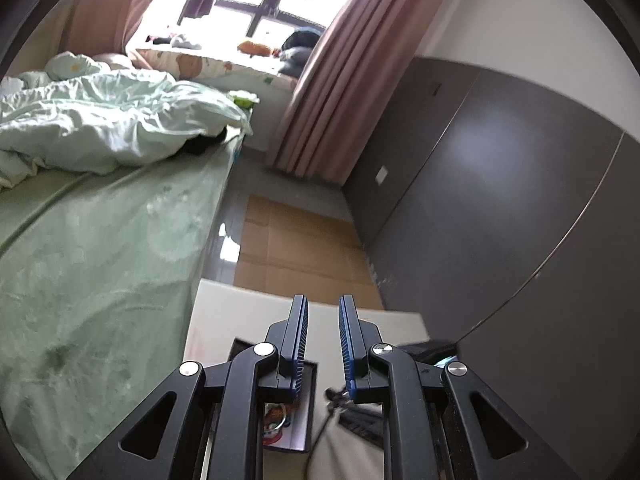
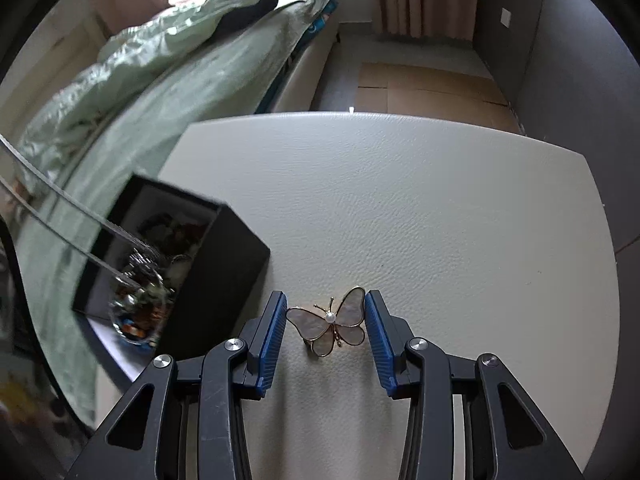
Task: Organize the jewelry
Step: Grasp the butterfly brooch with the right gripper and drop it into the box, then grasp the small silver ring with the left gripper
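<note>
Both pads of my right gripper (image 2: 325,322) bracket the butterfly brooch (image 2: 329,326) on the table (image 2: 440,208), jaws open, nothing held; closing on wingtips risks flipping it; left gripper (image 1: 323,340) part-open, empty.

I count one butterfly brooch (image 2: 329,326) on the white table (image 2: 440,208), with one pearl at its centre. One black jewelry box (image 2: 224,256) stands near the table's left edge. I hold two grippers, each with two blue-padded fingers (image 2: 272,332).
</note>
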Action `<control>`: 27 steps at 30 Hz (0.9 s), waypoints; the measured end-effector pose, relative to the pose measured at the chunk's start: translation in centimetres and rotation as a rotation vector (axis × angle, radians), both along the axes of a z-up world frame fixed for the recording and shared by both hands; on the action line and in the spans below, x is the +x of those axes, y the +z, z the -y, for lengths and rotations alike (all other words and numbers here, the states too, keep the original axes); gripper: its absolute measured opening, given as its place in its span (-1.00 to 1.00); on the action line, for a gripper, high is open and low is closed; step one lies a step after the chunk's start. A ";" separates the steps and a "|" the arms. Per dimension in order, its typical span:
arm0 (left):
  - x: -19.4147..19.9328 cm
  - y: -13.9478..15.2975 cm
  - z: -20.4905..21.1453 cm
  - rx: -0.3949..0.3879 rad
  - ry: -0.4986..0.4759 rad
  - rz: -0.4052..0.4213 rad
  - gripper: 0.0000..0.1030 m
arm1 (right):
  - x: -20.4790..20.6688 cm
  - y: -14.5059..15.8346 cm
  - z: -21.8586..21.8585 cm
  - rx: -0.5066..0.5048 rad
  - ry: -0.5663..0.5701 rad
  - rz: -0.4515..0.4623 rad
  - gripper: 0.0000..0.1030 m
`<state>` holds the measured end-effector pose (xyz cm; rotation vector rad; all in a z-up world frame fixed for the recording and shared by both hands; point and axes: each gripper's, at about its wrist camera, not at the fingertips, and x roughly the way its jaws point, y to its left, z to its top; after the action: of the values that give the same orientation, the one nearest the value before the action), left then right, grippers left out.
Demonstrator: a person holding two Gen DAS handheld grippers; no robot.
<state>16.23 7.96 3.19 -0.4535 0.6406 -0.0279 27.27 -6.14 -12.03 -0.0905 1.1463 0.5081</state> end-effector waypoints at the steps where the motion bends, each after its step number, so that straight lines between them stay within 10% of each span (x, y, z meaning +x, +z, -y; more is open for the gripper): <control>1: 0.3 -0.5 0.1 0.006 -0.002 -0.020 -0.69 | 0.1 0.3 0.3 0.024 -0.007 -0.007 -0.21; 7: 1.2 -2.9 0.6 0.037 -0.005 -0.128 -0.58 | 0.2 1.4 1.2 0.108 -0.026 -0.023 -0.21; 12: 0.7 -4.1 0.4 0.061 0.025 -0.141 0.52 | 0.0 2.9 1.5 0.196 -0.039 -0.019 -0.21; 27: 0.3 -6.7 -3.5 -0.011 0.129 -0.187 0.56 | -1.1 4.1 -2.4 0.487 0.021 -0.087 -0.20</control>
<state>16.53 11.50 -3.47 -0.5112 0.7940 0.1348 26.22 -3.73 -7.97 0.3446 1.0781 0.8027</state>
